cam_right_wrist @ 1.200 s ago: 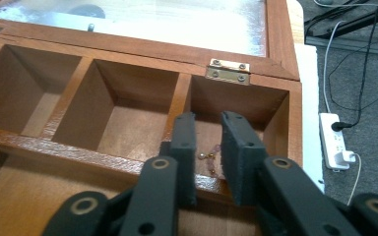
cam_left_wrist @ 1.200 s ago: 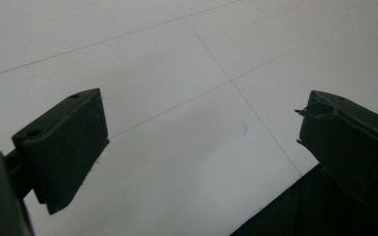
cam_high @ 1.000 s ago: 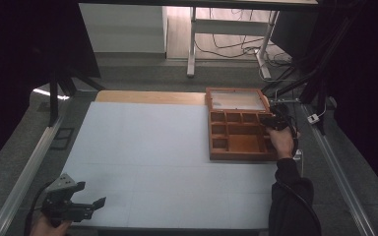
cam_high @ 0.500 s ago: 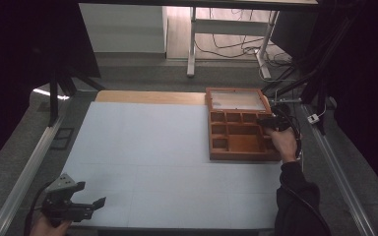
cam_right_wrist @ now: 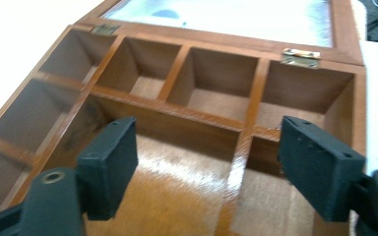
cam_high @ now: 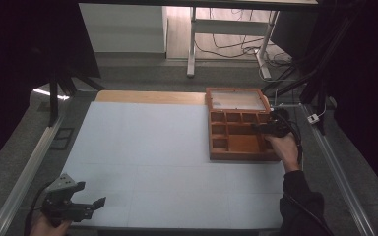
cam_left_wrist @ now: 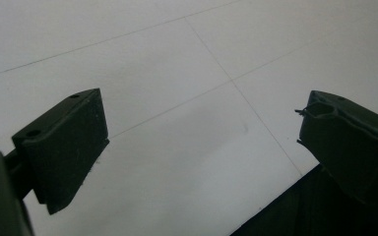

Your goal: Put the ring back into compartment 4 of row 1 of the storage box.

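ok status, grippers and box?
Right gripper jaws just opened, empty, over wooden box. Lid open, compartments look empty. Left gripper open, idle. Nothing in the way.

Wooden box (cam_high: 243, 142) right edge hidden behind right gripper (cam_high: 262, 129), hand.

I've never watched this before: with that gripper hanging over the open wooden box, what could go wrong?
The right gripper, jaws just opened and empty, hangs above the wooden box; dropping lower, a jaw might catch a thin divider. The hinged glass lid lies open behind and could get knocked.
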